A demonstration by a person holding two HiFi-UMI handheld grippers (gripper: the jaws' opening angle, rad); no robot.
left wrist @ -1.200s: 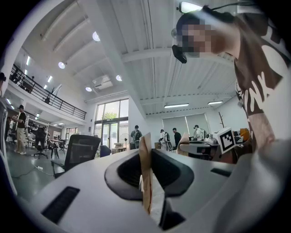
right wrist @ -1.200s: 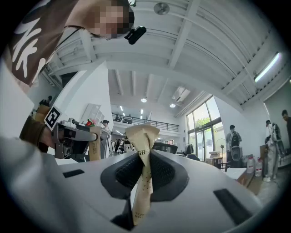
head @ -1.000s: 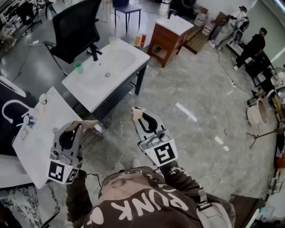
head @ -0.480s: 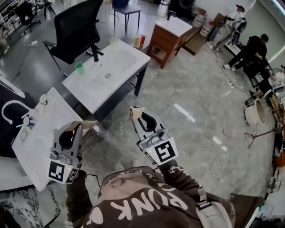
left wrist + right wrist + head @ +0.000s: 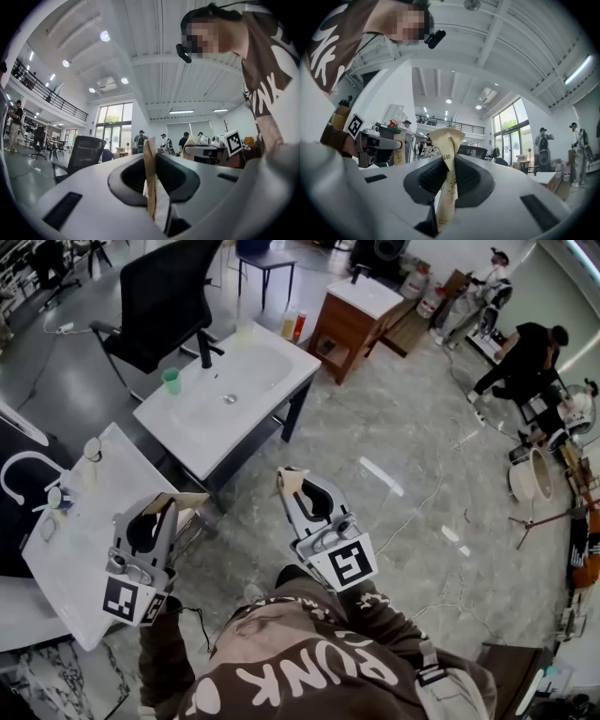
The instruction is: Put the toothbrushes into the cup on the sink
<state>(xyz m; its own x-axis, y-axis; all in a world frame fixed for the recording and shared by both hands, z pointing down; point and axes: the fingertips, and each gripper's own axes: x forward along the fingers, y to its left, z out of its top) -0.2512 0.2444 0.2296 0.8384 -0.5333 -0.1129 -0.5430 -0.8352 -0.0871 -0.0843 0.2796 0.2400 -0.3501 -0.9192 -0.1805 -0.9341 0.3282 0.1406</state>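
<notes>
A small green cup (image 5: 170,381) stands on the left rim of the white sink (image 5: 267,381), close to the black faucet (image 5: 204,348), far ahead of both grippers. I cannot make out any toothbrush. My left gripper (image 5: 178,502) (image 5: 149,152) is held at chest height over the edge of a white table (image 5: 103,549), its tan pads pressed together with nothing between them. My right gripper (image 5: 289,480) (image 5: 447,140) hangs over the floor in front of the sink, shut and empty too. Both gripper views point up at the hall and ceiling.
A clear cup (image 5: 244,329) and two bottles (image 5: 293,324) stand at the sink's far end. A black chair (image 5: 159,296) is behind the sink and a wooden vanity (image 5: 361,310) to its right. Small items (image 5: 54,501) lie on the white table. People stand at the far right.
Both grippers keep nearly the same pose, shut. The head view has shifted slightly and the people in the background have moved.
</notes>
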